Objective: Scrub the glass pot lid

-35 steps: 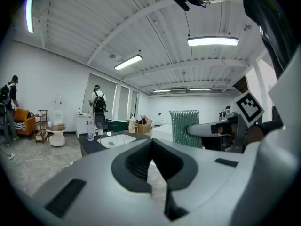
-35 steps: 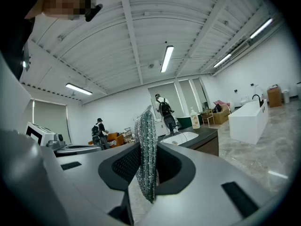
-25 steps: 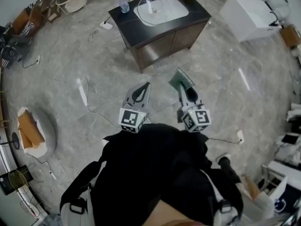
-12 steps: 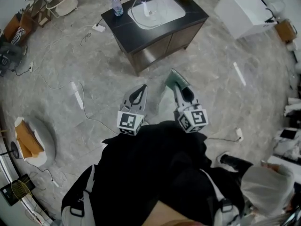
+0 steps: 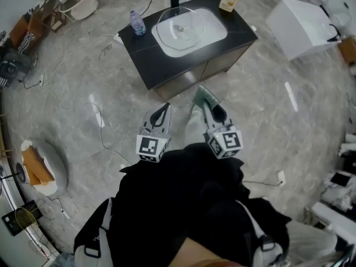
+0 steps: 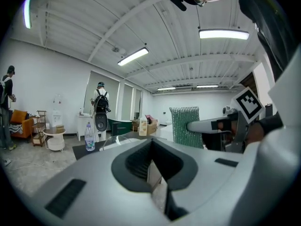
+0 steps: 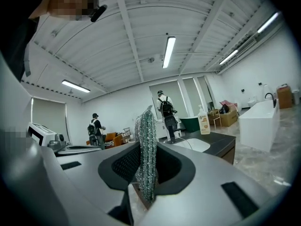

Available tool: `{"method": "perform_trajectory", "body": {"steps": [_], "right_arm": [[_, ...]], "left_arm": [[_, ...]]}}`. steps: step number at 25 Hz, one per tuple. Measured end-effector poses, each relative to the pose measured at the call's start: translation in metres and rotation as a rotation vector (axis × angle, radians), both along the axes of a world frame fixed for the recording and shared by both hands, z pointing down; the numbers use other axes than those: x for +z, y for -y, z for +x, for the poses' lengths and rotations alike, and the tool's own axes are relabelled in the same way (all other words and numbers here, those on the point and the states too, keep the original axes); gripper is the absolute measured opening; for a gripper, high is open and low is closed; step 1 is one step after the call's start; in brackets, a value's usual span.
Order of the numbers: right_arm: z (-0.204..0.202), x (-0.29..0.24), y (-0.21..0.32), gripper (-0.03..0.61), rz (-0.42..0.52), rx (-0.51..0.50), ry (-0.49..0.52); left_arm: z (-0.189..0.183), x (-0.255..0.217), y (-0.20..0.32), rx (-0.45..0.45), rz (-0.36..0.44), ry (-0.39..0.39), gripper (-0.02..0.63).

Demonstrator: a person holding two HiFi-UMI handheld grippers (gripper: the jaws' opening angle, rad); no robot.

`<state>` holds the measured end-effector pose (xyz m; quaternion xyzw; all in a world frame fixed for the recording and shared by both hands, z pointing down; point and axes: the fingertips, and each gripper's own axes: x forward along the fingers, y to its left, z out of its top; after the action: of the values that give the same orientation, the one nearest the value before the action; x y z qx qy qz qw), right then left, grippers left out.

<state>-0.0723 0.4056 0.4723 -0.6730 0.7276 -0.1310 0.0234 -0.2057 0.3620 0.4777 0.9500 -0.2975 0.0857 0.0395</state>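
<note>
Right claw (image 5: 206,102) grips a scrub pad (image 5: 208,94), left claw (image 5: 166,108) is closed empty, and the glass pot lid (image 5: 179,26) shows only faintly over the counter's (image 5: 139,44) sink (image 5: 215,24).

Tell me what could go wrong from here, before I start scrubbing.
1. The glass lid lies over the sink with nothing holding it. The left tongs are shut and empty, so scrubbing may slide or tip it.
2. The right tongs pinch the scrubbing pad with much of it standing free. It may fold or slip under pressure.
3. A white cable runs across the floor to your left and could catch a foot.
</note>
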Motion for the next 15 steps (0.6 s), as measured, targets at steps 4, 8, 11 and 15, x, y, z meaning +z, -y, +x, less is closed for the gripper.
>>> {"method": "perform_trajectory", "body": {"steps": [4, 8, 11, 15], "right_arm": [[0.046, -0.009, 0.057, 0.075, -0.03, -0.043, 0.008], [0.094, -0.019, 0.118, 0.075, -0.023, -0.086, 0.029], [0.122, -0.023, 0.154, 0.075, -0.028, -0.12, 0.046], [0.144, -0.018, 0.191, 0.075, -0.036, -0.163, 0.06]], "left_arm": [[0.046, -0.007, 0.054, -0.028, -0.011, 0.024, 0.002], [0.095, -0.023, 0.11, -0.079, -0.008, 0.013, 0.002], [0.124, -0.03, 0.143, -0.113, -0.009, 0.018, 0.002], [0.15, -0.031, 0.177, -0.155, -0.012, 0.033, 0.002]]}}
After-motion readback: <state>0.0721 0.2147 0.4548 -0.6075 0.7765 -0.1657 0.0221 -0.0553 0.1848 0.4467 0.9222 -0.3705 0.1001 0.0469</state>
